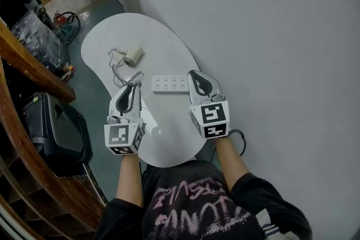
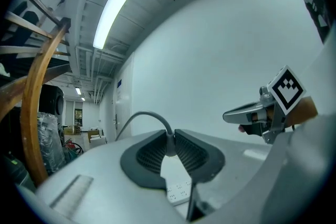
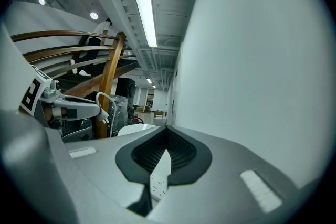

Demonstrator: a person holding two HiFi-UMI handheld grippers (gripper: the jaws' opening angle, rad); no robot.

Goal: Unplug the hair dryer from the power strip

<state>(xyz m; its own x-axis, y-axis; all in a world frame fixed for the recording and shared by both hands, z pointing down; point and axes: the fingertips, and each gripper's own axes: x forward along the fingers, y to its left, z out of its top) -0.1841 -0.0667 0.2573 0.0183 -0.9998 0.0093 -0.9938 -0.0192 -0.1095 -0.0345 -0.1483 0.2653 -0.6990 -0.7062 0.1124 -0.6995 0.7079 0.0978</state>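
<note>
Hair dryer (image 1: 134, 55) lies at the table's (image 1: 163, 143) far left | left gripper (image 1: 134, 87) clenched on the grey cord (image 2: 169, 140), plug (image 3: 106, 114) hanging clear | power strip (image 1: 170, 84) flat at centre, seemingly unoccupied | right gripper (image 1: 194, 75) clenched, empty | step: unplugging apparently done; next: lower and release the cord

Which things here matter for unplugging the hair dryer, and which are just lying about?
Job: hair dryer, cord clamped in the left gripper, power strip, right gripper.
Lying about: wooden handrail, black box.
</note>
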